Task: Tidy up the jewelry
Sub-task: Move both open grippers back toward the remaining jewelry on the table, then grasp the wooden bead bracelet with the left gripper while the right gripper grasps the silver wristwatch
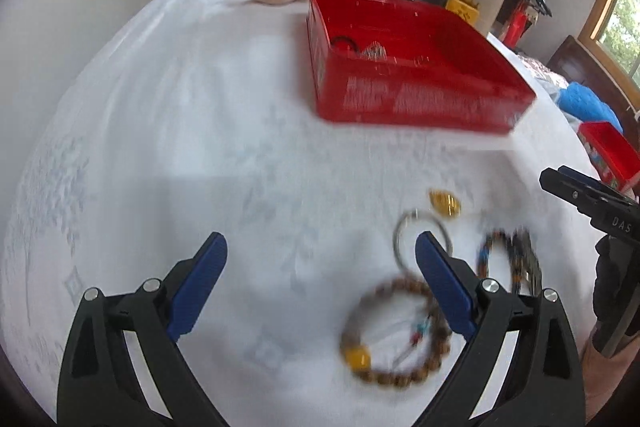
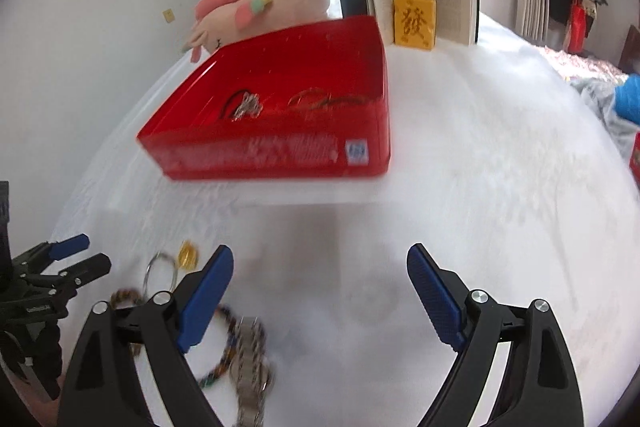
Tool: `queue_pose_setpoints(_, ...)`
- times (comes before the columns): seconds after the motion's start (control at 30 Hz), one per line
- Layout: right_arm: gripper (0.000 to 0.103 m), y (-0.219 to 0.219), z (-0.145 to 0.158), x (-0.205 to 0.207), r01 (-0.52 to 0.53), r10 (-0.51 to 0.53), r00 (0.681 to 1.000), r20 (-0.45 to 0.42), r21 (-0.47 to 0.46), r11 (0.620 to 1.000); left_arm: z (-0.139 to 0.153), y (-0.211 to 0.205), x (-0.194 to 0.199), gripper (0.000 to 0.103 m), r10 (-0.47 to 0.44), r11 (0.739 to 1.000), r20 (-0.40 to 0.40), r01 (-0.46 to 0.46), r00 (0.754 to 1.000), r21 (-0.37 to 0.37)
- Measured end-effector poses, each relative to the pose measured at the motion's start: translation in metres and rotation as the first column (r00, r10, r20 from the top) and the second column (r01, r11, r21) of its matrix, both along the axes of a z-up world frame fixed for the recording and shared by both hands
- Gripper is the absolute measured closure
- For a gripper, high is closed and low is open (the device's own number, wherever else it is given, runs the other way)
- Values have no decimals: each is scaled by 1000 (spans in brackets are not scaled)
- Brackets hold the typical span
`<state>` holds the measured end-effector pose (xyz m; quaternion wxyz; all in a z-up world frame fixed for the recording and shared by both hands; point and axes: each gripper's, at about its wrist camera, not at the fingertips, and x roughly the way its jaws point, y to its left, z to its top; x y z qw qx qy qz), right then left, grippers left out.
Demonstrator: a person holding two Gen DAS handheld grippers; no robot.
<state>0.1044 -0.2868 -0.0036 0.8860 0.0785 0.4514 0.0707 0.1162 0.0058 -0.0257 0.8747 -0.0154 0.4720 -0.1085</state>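
Partway done: red box (image 2: 280,131), frame centre, already holds a few pieces. Wooden bead bracelet (image 1: 394,331), metal ring (image 1: 420,239), gold piece (image 1: 444,203), watch (image 2: 252,367) remain on tabletop, lower frame. Left gripper (image 1: 320,283) and right gripper (image 2: 320,299) fingers wide, empty.

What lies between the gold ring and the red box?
Only bare white cloth. In the left wrist view, nothing sits between the gold ring and the red box; the right wrist view agrees.

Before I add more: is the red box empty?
Not empty. The red plastic box already holds a silver chain and thin bangles.
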Motion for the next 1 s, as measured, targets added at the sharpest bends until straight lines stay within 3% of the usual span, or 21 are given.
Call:
queue_pose_setpoints(0.33, 14, 11, -4, -62, -31, 31, 999, 8, -21, 999, -15, 6, -37, 9, 17, 998, -17, -16, 1000, 66)
queue_pose_setpoints(0.57, 14, 21, -4, -85, -78, 78, 997, 11, -2, 997, -15, -3, -47, 10, -46, 999, -33, 46, 998, 22)
queue_pose_setpoints(0.6, 14, 22, -5, -88, -82, 82, 997, 13, 0, 997, -16, -6, -47, 13, -60, 998, -36, 61, 998, 18)
queue_pose_setpoints(0.67, 14, 24, -5, -89, -85, 85, 996, 12, -5, 996, -19, -12, -46, 30, -75, 997, -60, 77, 995, 17)
queue_pose_setpoints(0.87, 15, 19, -5, -90, -69, 69, 998, 5, 16, 998, -23, -22, -46, 43, -92, 995, -59, 94, 994, 34)
queue_pose_setpoints(1.0, 23, 18, -3, -89, -69, 69, 998, 3, 9, 998, -22, -25, -46, 69, -95, 994, -52, 97, 994, 41)
